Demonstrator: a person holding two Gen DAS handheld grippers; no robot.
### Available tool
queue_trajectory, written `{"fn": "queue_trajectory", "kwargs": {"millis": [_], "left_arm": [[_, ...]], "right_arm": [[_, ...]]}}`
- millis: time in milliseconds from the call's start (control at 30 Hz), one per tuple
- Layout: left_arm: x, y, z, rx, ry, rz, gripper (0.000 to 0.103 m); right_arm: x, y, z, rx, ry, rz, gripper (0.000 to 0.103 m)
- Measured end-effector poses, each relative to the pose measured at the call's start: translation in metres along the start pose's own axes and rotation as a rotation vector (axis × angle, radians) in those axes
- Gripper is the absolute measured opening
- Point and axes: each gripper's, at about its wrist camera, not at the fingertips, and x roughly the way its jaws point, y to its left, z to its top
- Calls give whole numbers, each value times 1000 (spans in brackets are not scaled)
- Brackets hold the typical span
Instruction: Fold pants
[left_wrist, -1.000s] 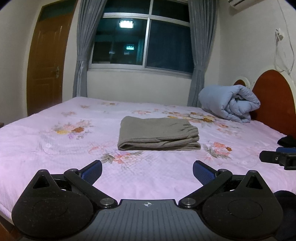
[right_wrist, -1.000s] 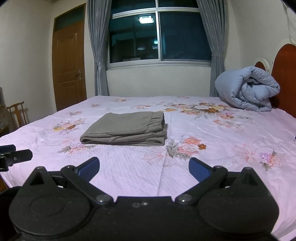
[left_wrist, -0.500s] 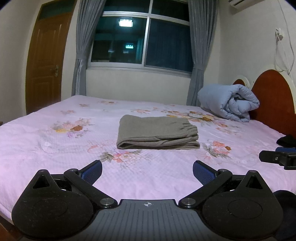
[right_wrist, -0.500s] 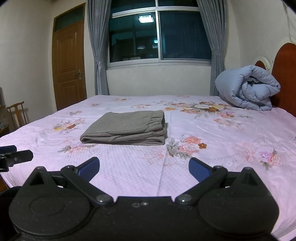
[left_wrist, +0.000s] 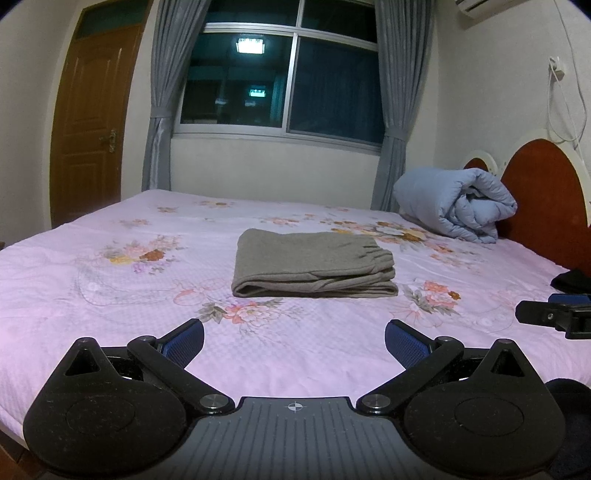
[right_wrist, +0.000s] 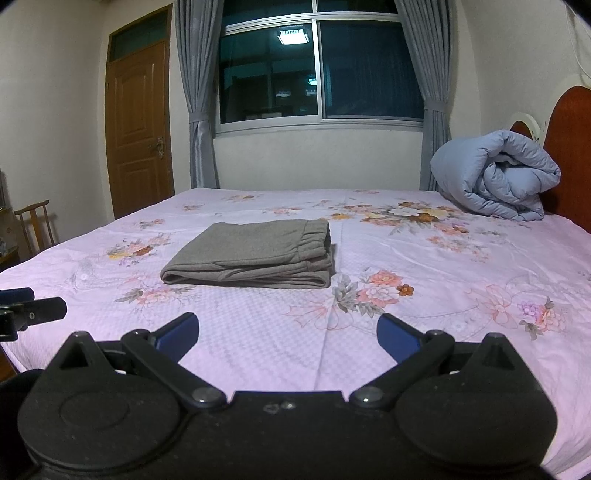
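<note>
Nothing moved; folded pants (left_wrist: 314, 266) fully visible.

The pants (left_wrist: 314, 266) are a matt grey-brown knit cloth, soft-looking, with a gathered elastic waistband. Under them the bed sheet (left_wrist: 110, 295) is pale pink cloth with a fine woven check texture and printed flowers. At the far right the quilt (right_wrist: 495, 177) is puffy blue fabric with a faint sheen. The headboard (left_wrist: 546, 199) and door (right_wrist: 138, 129) look like glossy reddish-brown wood. Both grippers, left (left_wrist: 294, 338) and right (right_wrist: 287, 330), are matt black plastic with ribbed blue pads (left_wrist: 184, 339) and 2 metal pivot screws each.
</note>
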Motion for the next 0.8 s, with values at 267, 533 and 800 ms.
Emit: {"fn": "queue_trajectory", "kwargs": {"millis": [267,533,800], "left_arm": [[0,-1,0,2,-3,-1,103],[0,-2,0,11,-4,2,103],[-6,-2,1,23,-46,14,103]], "right_arm": [[0,0,0,-1,1,0,97],[0,0,0,-1,0,1,97],[0,0,0,-2,-1,1,97]]}}
